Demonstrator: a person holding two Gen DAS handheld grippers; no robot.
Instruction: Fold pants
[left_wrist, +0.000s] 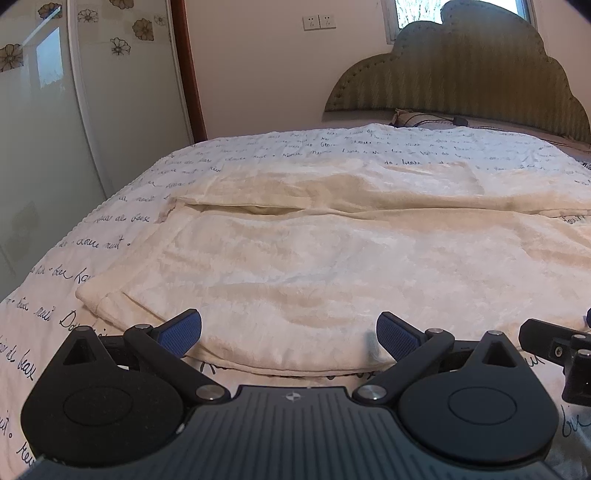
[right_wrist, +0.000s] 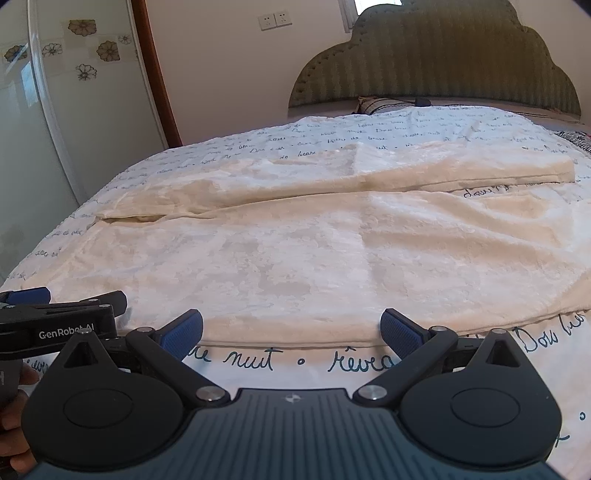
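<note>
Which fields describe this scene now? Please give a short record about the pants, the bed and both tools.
pants: cream pants, fluffy, spread flat on the bed, two legs lying side by side
surface: bed cover, white with dark handwriting print
left tool: left tool, open, at the near edge of the pants, holding nothing
right tool: right tool, open, just before the near edge, holding nothing
background: green headboard; wall sockets
fold state: not yet begun

One pants (left_wrist: 295, 258), two tools (left_wrist: 289, 338)
</note>
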